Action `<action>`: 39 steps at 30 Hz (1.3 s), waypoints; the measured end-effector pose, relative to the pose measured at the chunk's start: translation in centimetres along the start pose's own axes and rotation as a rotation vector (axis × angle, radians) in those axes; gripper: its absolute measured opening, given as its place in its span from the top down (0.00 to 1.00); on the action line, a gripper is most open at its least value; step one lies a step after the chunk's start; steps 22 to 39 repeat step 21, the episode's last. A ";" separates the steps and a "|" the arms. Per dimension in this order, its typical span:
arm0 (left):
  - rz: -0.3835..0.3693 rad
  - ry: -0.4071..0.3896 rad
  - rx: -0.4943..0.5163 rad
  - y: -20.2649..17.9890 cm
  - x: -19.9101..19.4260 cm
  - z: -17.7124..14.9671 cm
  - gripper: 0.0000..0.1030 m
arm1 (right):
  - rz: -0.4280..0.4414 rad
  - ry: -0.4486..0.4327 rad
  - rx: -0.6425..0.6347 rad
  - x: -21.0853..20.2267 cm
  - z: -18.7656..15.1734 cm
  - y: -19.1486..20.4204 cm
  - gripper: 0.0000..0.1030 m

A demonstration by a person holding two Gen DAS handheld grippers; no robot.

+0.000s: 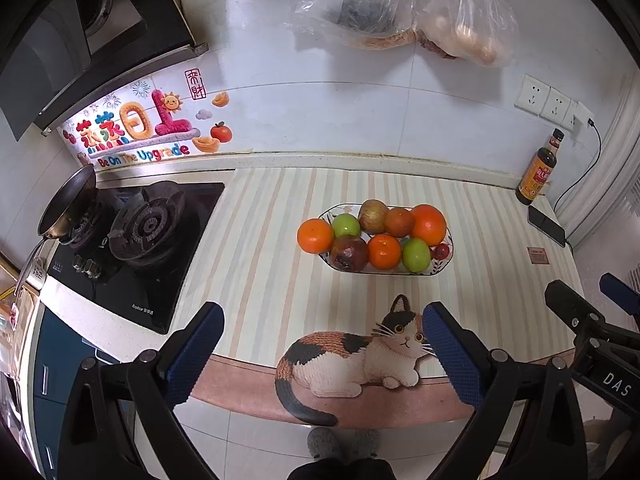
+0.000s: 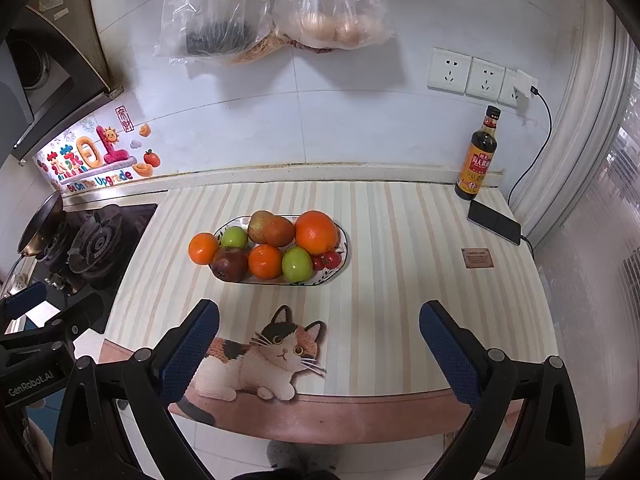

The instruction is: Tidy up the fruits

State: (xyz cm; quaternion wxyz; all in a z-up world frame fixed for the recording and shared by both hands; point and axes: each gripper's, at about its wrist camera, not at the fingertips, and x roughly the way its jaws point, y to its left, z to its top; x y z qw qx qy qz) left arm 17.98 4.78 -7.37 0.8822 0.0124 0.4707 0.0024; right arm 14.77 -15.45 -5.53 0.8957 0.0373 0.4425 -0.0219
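An oval patterned fruit plate [image 1: 447, 258] [image 2: 343, 256] stands mid-counter on a striped mat. It holds oranges, green apples, a reddish apple, a dark pomegranate [image 1: 348, 253] [image 2: 229, 264] and small red tomatoes [image 2: 327, 260]. One orange [image 1: 315, 235] [image 2: 203, 248] sits at the plate's left end, partly over the rim. My left gripper [image 1: 322, 346] is open and empty, held back over the counter's front edge. My right gripper [image 2: 320, 344] is open and empty too, also near the front edge. The right gripper's body shows at the right in the left wrist view [image 1: 592, 320].
A gas hob [image 1: 136, 236] with a pan [image 1: 68, 200] lies left of the mat. A sauce bottle [image 2: 478, 156], a phone [image 2: 495, 222] on a cable and wall sockets [image 2: 468, 72] are at the back right. Plastic bags [image 2: 272, 12] hang on the wall above.
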 end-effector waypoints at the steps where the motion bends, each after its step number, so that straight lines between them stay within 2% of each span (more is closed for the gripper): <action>1: 0.001 -0.001 0.000 0.0 0.1 0.0 0.01 | -0.001 -0.001 0.000 0.0 0.0 -0.1 0.01; 39: -0.003 -0.005 0.000 -0.1 0.0 0.0 0.01 | 0.011 0.006 -0.004 0.1 0.3 -0.5 0.01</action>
